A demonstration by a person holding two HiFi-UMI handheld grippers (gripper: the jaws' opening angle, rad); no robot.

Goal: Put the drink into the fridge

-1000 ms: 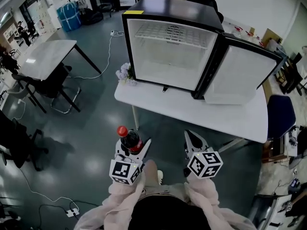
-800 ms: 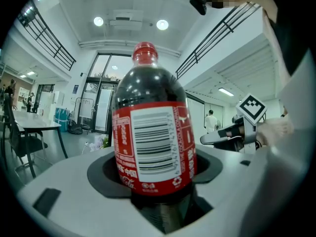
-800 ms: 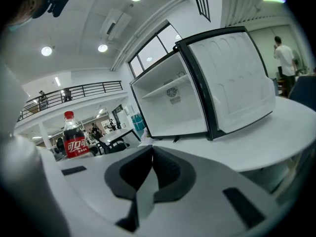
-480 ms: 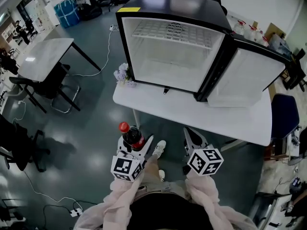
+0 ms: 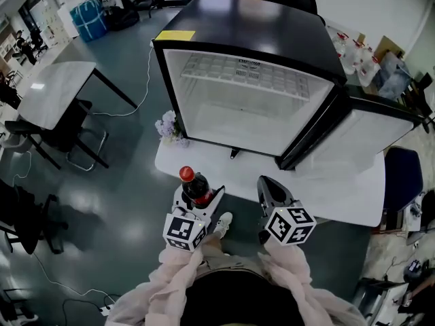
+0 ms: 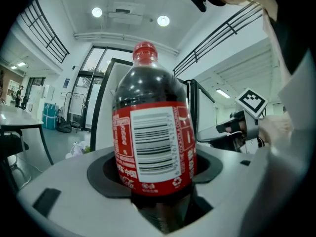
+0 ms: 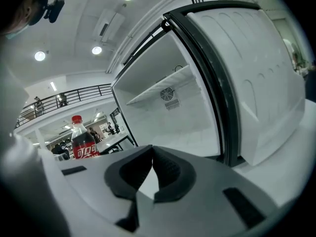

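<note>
Now | left gripper point(image 5: 200, 197) near level, fingers point(image 6: 54, 181) clamped on cola bottle point(image 6: 153, 137) | right gripper point(image 5: 266, 185) fingers point(image 7: 173, 171) together

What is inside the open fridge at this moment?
The fridge shows only a white wire shelf near its top; the rest looks bare. The space above the shelf, just under the roof, is partly covered by the fridge's top edge.

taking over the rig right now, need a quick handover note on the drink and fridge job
Left gripper: shut on the cola bottle, which is held upright.
Right gripper: shut, empty.
Fridge: on the white table ahead, door open to the right; only a wire shelf shows inside.
Done: bottle in hand, door open.
Left: reach in, set the bottle down, release, then probably close the door.
</note>
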